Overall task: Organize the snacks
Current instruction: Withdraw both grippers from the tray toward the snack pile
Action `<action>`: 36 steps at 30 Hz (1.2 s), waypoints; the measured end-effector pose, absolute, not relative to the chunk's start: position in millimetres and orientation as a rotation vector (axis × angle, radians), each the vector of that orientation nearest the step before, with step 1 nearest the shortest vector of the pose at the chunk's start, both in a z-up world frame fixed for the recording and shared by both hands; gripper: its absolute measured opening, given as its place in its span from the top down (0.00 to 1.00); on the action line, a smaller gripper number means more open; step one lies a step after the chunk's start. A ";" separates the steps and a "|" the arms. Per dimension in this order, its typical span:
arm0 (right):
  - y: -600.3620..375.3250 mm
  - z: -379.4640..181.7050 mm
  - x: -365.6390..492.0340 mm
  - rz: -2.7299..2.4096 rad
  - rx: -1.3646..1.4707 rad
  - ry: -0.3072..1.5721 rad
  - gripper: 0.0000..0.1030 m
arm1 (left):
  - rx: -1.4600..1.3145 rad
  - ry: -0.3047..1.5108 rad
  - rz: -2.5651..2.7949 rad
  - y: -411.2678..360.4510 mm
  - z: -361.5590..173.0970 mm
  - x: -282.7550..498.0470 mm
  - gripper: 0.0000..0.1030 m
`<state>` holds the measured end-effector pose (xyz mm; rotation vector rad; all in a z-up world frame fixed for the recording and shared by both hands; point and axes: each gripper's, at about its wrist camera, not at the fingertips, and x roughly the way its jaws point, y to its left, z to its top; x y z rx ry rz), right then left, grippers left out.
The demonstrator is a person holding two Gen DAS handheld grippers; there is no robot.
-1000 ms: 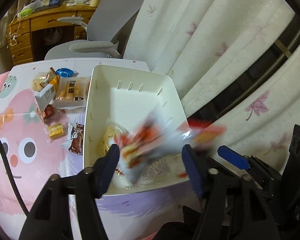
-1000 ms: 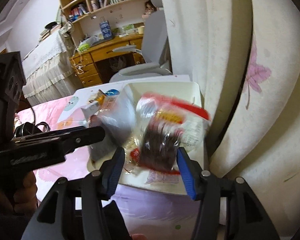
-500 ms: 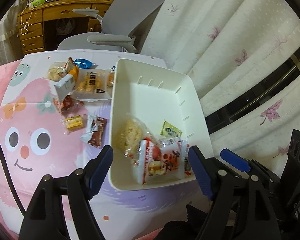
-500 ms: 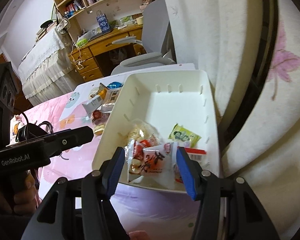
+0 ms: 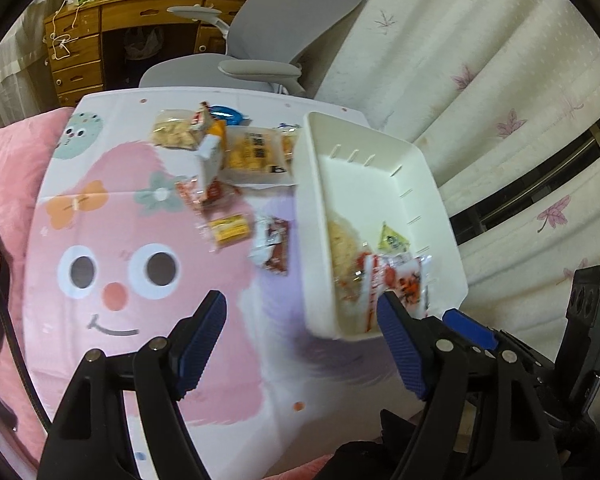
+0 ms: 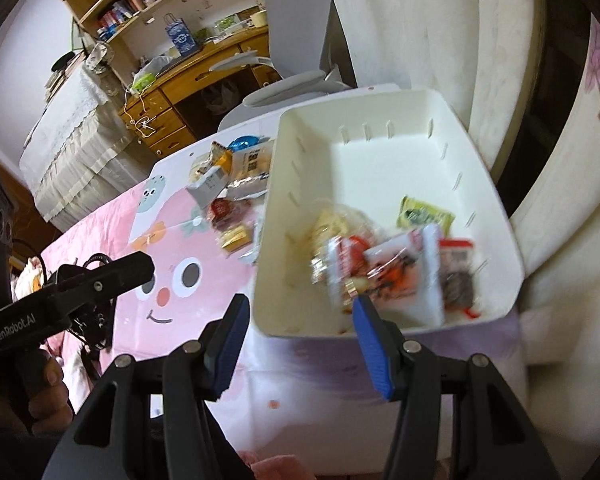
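Note:
A white plastic bin stands at the table's right side and holds several snack packets, among them a yellow sachet. More wrapped snacks lie loose on the cloth left of the bin. My left gripper hangs open over the cartoon tablecloth, left of the bin's near corner, with nothing between its blue pads. My right gripper is open too, empty, just in front of the bin's near wall. The left tool and the hand holding it show at the right wrist view's left.
A pink cartoon-face tablecloth covers the table. A grey office chair and a wooden desk stand behind it. White leaf-print curtains hang close on the right. A black cable runs along the left edge.
A second ago each gripper had a packet at its pads above the bin; both packets now lie in the bin. Both grippers have drawn back leftwards, and the left jaws stand wider.

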<state>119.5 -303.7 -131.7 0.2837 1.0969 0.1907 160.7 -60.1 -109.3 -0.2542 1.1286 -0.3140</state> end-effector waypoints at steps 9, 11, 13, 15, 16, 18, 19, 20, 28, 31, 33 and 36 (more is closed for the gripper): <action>-247.4 -146.1 101.9 0.129 0.401 1.125 0.47 | -0.223 1.135 -0.324 14.7 -108.9 144.2 0.24; -235.9 -149.9 100.0 0.119 0.430 1.129 0.47 | -0.217 1.134 -0.320 32.6 -108.8 142.4 0.23; -224.9 -153.7 98.7 0.109 0.461 1.136 0.47 | -0.213 1.135 -0.316 47.3 -108.9 143.4 0.23; -215.0 -157.3 98.4 0.101 0.482 1.144 0.47 | -0.211 1.136 -0.315 60.3 -108.9 145.5 0.23; -209.7 -158.7 98.4 0.097 0.491 1.147 0.47 | -0.210 1.138 -0.315 67.0 -109.4 147.6 0.23; -201.6 -161.8 99.0 0.087 0.508 1.154 0.47 | -0.211 1.141 -0.314 77.8 -108.7 150.4 0.23; -197.1 -163.4 99.4 0.083 0.516 1.159 0.47 | -0.212 1.142 -0.315 81.9 -109.1 152.8 0.23; -193.2 -164.7 99.9 0.081 0.521 1.163 0.47 | -0.214 1.143 -0.316 86.7 -109.2 155.6 0.23; -167.1 -179.8 109.8 0.086 0.496 1.226 0.47 | -0.214 1.211 -0.273 101.4 -128.9 187.8 0.23; -161.8 -188.7 118.5 0.090 0.502 1.236 0.47 | -0.196 1.240 -0.242 99.7 -136.4 202.9 0.23; -159.3 -194.7 126.8 0.085 0.512 1.230 0.47 | -0.185 1.255 -0.234 98.2 -138.9 214.2 0.23; -156.4 -201.6 139.8 0.069 0.529 1.211 0.47 | -0.153 1.278 -0.227 93.2 -141.5 232.0 0.23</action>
